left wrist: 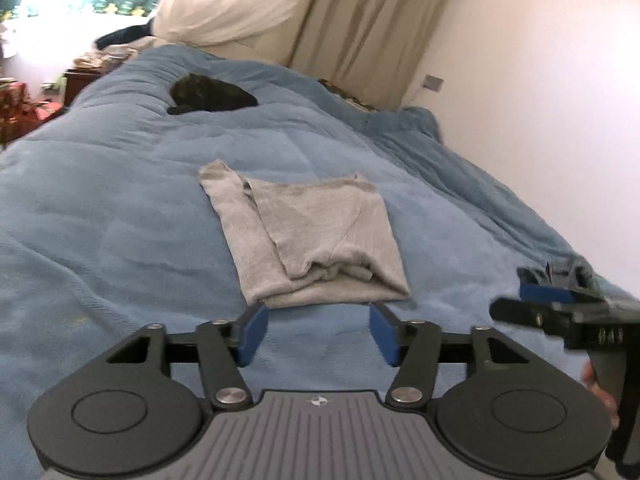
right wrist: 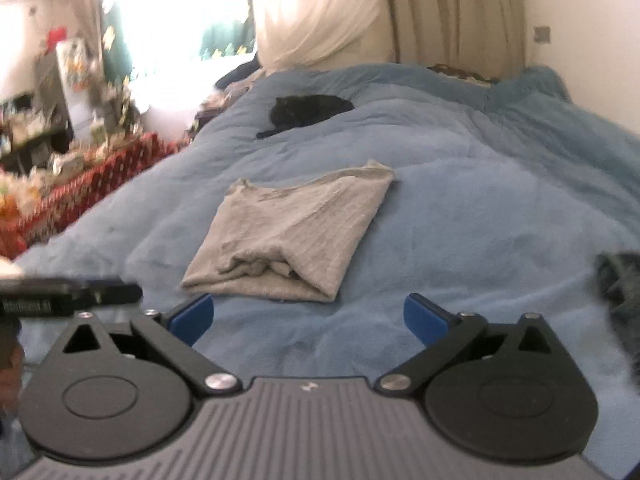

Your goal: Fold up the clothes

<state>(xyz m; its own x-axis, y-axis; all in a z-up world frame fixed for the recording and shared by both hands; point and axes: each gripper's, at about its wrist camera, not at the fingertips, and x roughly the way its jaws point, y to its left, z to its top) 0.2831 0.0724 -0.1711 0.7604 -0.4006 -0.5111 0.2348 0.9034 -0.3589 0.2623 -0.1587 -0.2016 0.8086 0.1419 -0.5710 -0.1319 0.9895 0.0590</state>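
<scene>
A grey knitted garment lies folded into a rough rectangle on the blue bedspread; in the right wrist view the same grey garment sits ahead of the fingers. My left gripper is open just short of the garment's near edge, with nothing between its blue pads. My right gripper is open wide, a little back from the garment and holding nothing. The right gripper's blue pad and black body show at the right edge of the left wrist view.
A dark garment lies further up the bed, and another dark piece of cloth lies at the right. Cream curtains and a white wall stand behind the bed. A cluttered red-covered table is on the left.
</scene>
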